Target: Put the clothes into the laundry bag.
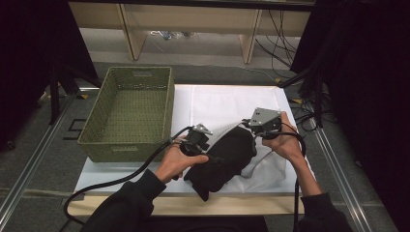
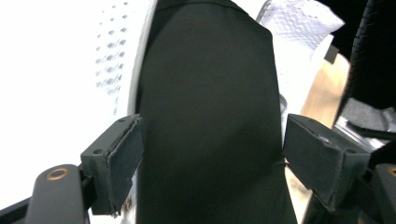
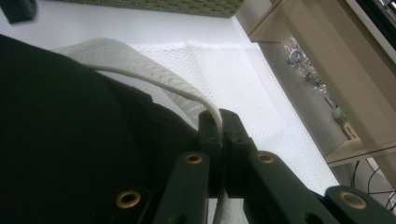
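Worktop [image 1: 227,99] carrying a green woven basket [image 1: 129,112] at far left and a black garment [image 1: 226,157] lying near centre inside a white mesh bag [image 1: 267,166], left claw [image 1: 205,145] standing apart around the garment, right claw [image 3: 223,135] pinching together on the bag's edge.

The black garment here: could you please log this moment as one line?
left gripper: open, astride black garment | right gripper: shut on white mesh bag | green basket: empty

Looking at matte black cloth [image 2: 210,116], smooth, tucked in white mesh fabric [image 3: 261,88] with a dimpled weave. Sitting nearby: woven green basket [image 1: 130,113], rough. Showing worn foam-like pads [image 2: 119,163], brass rivets, pale wood table edge [image 1: 193,204].
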{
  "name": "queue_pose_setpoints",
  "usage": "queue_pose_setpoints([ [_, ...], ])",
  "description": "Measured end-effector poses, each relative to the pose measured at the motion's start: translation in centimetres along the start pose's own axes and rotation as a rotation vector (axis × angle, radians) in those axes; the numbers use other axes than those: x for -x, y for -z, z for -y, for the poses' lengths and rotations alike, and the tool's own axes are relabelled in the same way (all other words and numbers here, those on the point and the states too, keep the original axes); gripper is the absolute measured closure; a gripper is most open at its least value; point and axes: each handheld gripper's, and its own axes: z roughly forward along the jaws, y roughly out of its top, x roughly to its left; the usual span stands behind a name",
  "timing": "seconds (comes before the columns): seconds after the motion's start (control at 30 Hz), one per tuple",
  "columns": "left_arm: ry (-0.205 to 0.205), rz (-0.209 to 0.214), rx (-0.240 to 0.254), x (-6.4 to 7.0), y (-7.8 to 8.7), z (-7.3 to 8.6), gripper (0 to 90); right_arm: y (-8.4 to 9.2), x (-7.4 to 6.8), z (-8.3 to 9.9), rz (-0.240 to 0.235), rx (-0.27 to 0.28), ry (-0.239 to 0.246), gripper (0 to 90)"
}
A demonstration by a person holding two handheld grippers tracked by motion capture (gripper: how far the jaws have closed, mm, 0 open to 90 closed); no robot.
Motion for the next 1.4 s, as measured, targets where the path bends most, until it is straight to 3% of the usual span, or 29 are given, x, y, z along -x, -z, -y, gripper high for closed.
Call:
queue_pose_setpoints([
  [0.07,-0.046,-0.039,-0.012,-0.1,0.6,1.0,19.6,0.1,-0.1,0.0,-0.005,-0.003,-0.004,89.1],
  [0.17,-0.019,-0.020,-0.016,-0.2,1.0,2.8,19.7,0.2,-0.1,0.0,0.004,-0.002,-0.016,89.1],
  [0.2,0.015,-0.004,0.005,0.0,0.8,3.3,20.0,0.1,0.0,0.0,0.005,-0.003,-0.015,89.1],
  [0.3,-0.033,0.004,-0.035,0.5,0.1,4.4,19.8,0.1,-0.2,0.0,-0.005,-0.007,-0.014,89.2],
  [0.37,-0.036,0.003,-0.031,1.0,-0.4,4.8,19.9,0.0,0.0,0.0,-0.001,0.002,0.003,89.1],
  [0.4,-0.034,0.011,-0.018,1.4,-0.9,4.9,20.2,0.1,-0.2,-0.1,-0.007,-0.004,-0.012,89.1],
  [0.43,-0.060,0.020,-0.049,1.4,-0.9,4.9,20.2,0.1,-0.2,-0.1,-0.007,-0.004,-0.012,89.1],
  [0.5,-0.021,0.013,-0.014,1.9,-1.6,5.1,20.5,0.1,-0.1,-0.1,-0.007,-0.002,-0.008,89.1],
  [0.53,-0.059,-0.001,-0.049,1.6,-1.6,5.2,20.4,0.1,0.0,-0.1,-0.003,0.004,0.007,89.1],
  [0.67,-0.078,0.007,-0.070,1.5,-2.4,5.5,16.5,0.1,-0.1,0.0,-0.003,-0.001,-0.003,89.1],
  [0.7,-0.103,-0.003,-0.077,1.6,-2.7,5.5,16.5,0.0,-0.1,0.0,-0.004,-0.001,-0.002,89.0],
  [0.73,-0.096,-0.009,-0.083,1.6,-2.9,5.6,16.1,0.0,-0.1,0.0,-0.005,-0.001,-0.003,89.0],
  [0.77,-0.098,-0.005,-0.078,1.5,-3.0,5.5,18.0,0.0,-0.1,0.0,-0.003,0.000,-0.004,89.0],
  [0.8,-0.072,0.010,-0.050,1.6,-3.2,5.5,25.6,-0.1,-0.1,0.0,-0.003,0.001,0.001,89.0],
  [0.83,-0.081,0.029,-0.059,1.4,-3.0,5.3,36.9,0.0,-0.2,0.0,-0.009,-0.008,-0.016,89.0],
  [0.87,-0.046,0.028,-0.029,1.7,-3.1,5.2,47.3,0.0,-0.3,-0.1,-0.006,-0.010,-0.024,89.0],
  [0.9,-0.037,0.033,-0.017,1.8,-3.3,5.2,52.3,0.0,-0.3,-0.1,-0.007,-0.011,-0.027,89.0],
  [0.93,-0.061,0.023,-0.029,1.8,-3.2,5.1,56.3,0.0,-0.3,-0.1,-0.004,-0.010,-0.030,89.0],
  [0.97,-0.056,0.019,-0.030,2.0,-3.3,5.0,58.8,0.0,-0.3,-0.1,-0.004,-0.011,-0.032,89.1],
  [1.0,-0.087,0.015,-0.051,2.0,-3.2,4.8,60.7,0.0,-0.3,-0.1,-0.003,-0.010,-0.032,89.1],
  [1.03,-0.085,0.010,-0.034,2.2,-3.3,4.6,62.2,0.0,-0.3,-0.1,-0.004,-0.010,-0.032,89.1],
  [1.07,-0.056,0.017,0.001,2.6,-3.5,4.3,64.1,0.0,-0.3,-0.1,-0.008,-0.015,-0.030,89.1],
  [1.1,-0.056,0.017,0.001,2.6,-3.5,4.3,64.4,0.0,-0.3,-0.1,-0.008,-0.015,-0.030,89.1],
  [1.17,-0.018,0.024,0.018,2.7,-3.6,3.9,64.6,0.0,-0.2,-0.1,-0.002,-0.010,-0.031,89.0],
  [1.23,-0.046,0.000,0.016,2.6,-3.5,3.3,64.8,0.1,-0.2,-0.1,-0.003,-0.008,-0.025,89.1],
  [1.27,-0.014,0.001,0.050,2.6,-3.6,3.0,65.0,0.1,-0.2,-0.1,-0.006,-0.007,-0.022,89.1],
  [1.33,-0.002,0.002,0.073,2.4,-3.6,2.2,65.4,0.1,0.0,-0.1,-0.003,0.001,-0.004,89.1],
  [1.4,-0.021,-0.009,0.073,1.9,-3.6,1.5,65.6,0.1,0.0,-0.2,-0.002,0.002,-0.007,89.3],
])
